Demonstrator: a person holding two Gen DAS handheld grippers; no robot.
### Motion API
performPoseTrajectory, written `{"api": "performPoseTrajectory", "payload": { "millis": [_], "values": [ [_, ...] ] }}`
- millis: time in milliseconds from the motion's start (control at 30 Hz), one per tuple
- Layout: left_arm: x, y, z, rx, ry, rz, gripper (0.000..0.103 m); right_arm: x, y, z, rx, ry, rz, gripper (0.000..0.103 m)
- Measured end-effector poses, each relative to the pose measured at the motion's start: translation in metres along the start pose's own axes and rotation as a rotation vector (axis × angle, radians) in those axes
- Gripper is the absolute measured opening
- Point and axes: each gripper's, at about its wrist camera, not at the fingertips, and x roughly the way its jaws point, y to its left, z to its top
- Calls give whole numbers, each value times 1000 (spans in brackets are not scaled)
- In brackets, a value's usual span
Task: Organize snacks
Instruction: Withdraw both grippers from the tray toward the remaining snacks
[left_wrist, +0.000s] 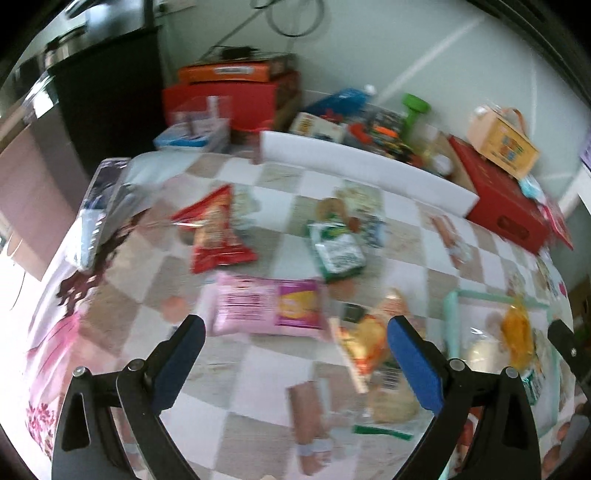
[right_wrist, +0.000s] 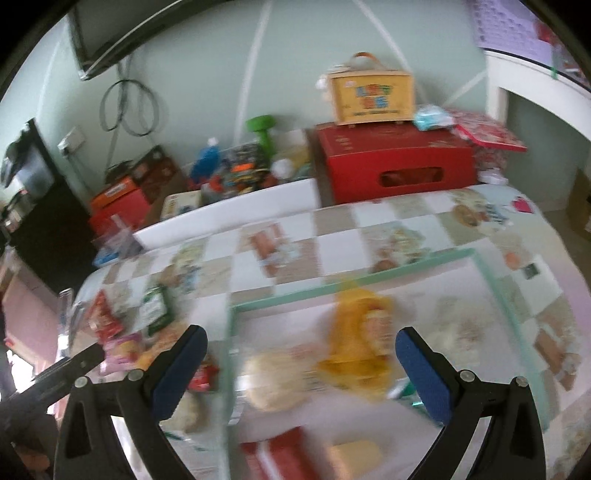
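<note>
- While blurred throughout, enough to read: left gripper (left_wrist: 295, 365) spread wide and holding nothing, hovering over the checkered tablecloth (left_wrist: 258, 398).
- Right gripper (right_wrist: 301, 369) likewise spread wide and empty, poised above the clear bin (right_wrist: 424, 264) with the mint-green rim.
- Loose on the cloth, outside the bin: pink packet (left_wrist: 269, 308) just ahead of the left fingers, red packet (left_wrist: 218, 232) and green packet (left_wrist: 334, 249) farther off, an orange-and-yellow packet (left_wrist: 364, 341) close to the blue pad of the left gripper's right-hand finger.
- Already inside the bin: yellow packet (right_wrist: 360, 332), a pale round bun-like item (right_wrist: 275, 380), and a red item (right_wrist: 280, 458) near the lower edge; exact kind too smeared to tell.
- Likely light, puffy and crinkly, all of them: film slippery, contents probably brittle under a hard squeeze.
- Best taken across a narrow end or a sealed seam, gently, so as not to crush what is inside.
- Pink packet flat and broad: probably easier pinched at a short edge than across the middle.
- Risk of sliding on the smooth cloth if nudged before the fingers close.
</note>
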Motion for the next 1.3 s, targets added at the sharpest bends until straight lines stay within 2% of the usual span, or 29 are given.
{"api": "performPoseTrajectory", "payload": {
  "millis": [133, 400, 800, 933, 1167, 1300],
  "values": [
    [1, 23, -1, -38, 5, 21, 99, 9, 35, -9, -49, 37, 78, 103],
    [4, 51, -9, -68, 29, 48, 99, 27, 85, -34, -139, 110, 142, 103],
    [25, 52, -19, -61, 125, 44, 99, 63, 107, -65, -193, 240, 144, 103],
    [35, 50, -22, -67, 158, 40, 99, 69, 111, -71, -217, 258, 143, 101],
    [44, 44, -22, -56, 181, 20, 99, 82, 115, -82, -243, 303, 131, 97],
    [46, 47, -18, -88, 166, 21, 99, 87, 117, -86, -253, 317, 129, 97]
  ]
}}
